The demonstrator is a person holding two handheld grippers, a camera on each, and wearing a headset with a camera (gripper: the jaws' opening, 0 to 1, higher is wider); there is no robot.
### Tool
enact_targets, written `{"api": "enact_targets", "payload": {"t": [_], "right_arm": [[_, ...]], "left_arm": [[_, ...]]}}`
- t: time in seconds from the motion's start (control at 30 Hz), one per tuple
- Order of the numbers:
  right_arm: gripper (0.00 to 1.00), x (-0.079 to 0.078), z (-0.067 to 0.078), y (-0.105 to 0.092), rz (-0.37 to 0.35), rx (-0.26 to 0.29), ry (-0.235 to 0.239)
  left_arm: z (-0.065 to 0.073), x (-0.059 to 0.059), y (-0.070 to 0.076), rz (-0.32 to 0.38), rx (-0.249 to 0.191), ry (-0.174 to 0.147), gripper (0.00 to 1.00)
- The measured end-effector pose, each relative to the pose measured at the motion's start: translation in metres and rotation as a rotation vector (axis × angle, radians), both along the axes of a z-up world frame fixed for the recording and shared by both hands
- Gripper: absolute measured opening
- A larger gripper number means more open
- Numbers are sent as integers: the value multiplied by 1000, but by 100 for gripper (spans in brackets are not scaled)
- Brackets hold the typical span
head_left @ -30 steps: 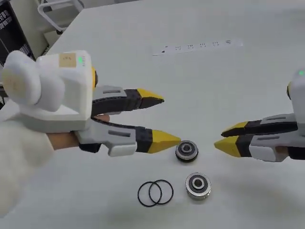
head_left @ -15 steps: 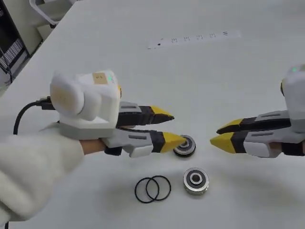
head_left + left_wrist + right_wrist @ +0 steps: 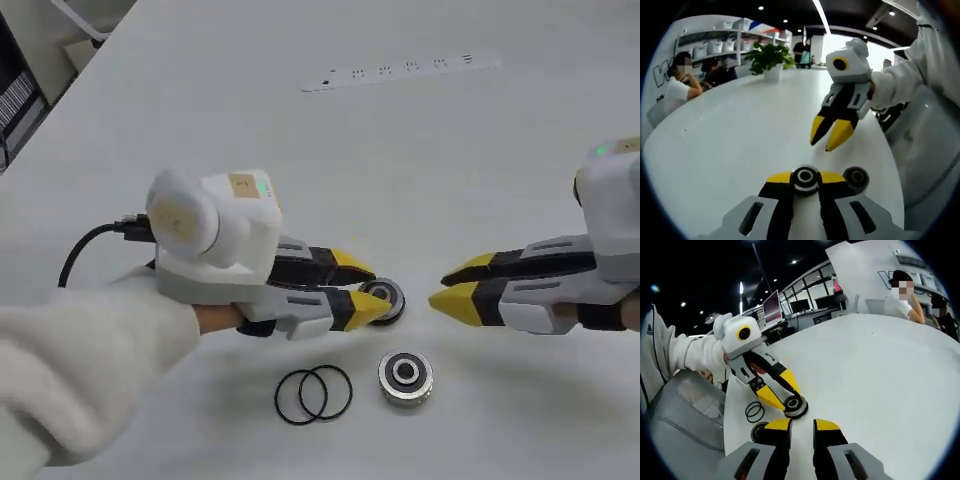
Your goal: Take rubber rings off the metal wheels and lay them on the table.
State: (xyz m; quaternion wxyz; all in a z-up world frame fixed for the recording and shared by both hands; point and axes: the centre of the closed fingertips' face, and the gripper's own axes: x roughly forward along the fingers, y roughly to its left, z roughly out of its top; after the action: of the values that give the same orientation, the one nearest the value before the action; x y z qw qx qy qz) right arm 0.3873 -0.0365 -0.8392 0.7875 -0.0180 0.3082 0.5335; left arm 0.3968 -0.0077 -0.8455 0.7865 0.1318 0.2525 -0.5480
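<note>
A dark-rimmed metal wheel (image 3: 385,298) lies on the white table (image 3: 300,150). My left gripper (image 3: 366,287) holds it between its yellow tips; in the left gripper view the wheel (image 3: 805,180) sits right between the jaws. My right gripper (image 3: 452,285) hovers a little to the right of that wheel, slightly open with nothing in it. A second wheel (image 3: 405,377) with a bare silver rim lies nearer to me. Two black rubber rings (image 3: 313,393) lie overlapped on the table to its left. The right gripper view shows the rings (image 3: 755,411) beside the left gripper (image 3: 782,392).
A white power strip (image 3: 400,70) lies far back on the table. A black cable (image 3: 90,250) trails from the left gripper. A potted plant (image 3: 771,57) stands at the far end, and people sit beyond the table (image 3: 675,90).
My left gripper has moved down and right and its jaws have closed around the dark-rimmed wheel. The right gripper has held about still. The camera has shifted.
</note>
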Motion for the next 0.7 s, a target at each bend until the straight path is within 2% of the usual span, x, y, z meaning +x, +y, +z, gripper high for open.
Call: {"api": "enact_targets", "payload": {"t": [0.03,0.13,0.23,0.27,0.3,0.33,0.37,0.47,0.57,0.7], "right_arm": [[13,0,-1,2,4,0,0],[14,-1,-3,5,15,2,1],[14,1,-8,9,26,-4,0],[14,1,-8,10,29,-4,0],[14,1,-9,12,38,-2,-1],[14,1,-10,14,44,-4,-2],[15,0,-11,15,54,-7,-4],[17,-2,-15,18,74,-20,-1],[18,-3,-15,22,90,-23,-30],[19,-3,-20,25,124,-55,-66]], "left_arm": [[0,1,0,-5,-5,-16,20],[-1,2,0,3,-9,-11,17],[-2,0,-2,-12,-16,-36,15],[-6,-3,1,-14,11,-34,14],[-6,-2,0,-30,13,-61,14],[-6,-2,-1,-32,10,-64,14],[-6,-1,0,-26,9,-54,14],[-7,0,0,-29,11,-56,14],[-7,1,-1,-30,10,-56,14],[-7,2,-2,-32,7,-56,14]]}}
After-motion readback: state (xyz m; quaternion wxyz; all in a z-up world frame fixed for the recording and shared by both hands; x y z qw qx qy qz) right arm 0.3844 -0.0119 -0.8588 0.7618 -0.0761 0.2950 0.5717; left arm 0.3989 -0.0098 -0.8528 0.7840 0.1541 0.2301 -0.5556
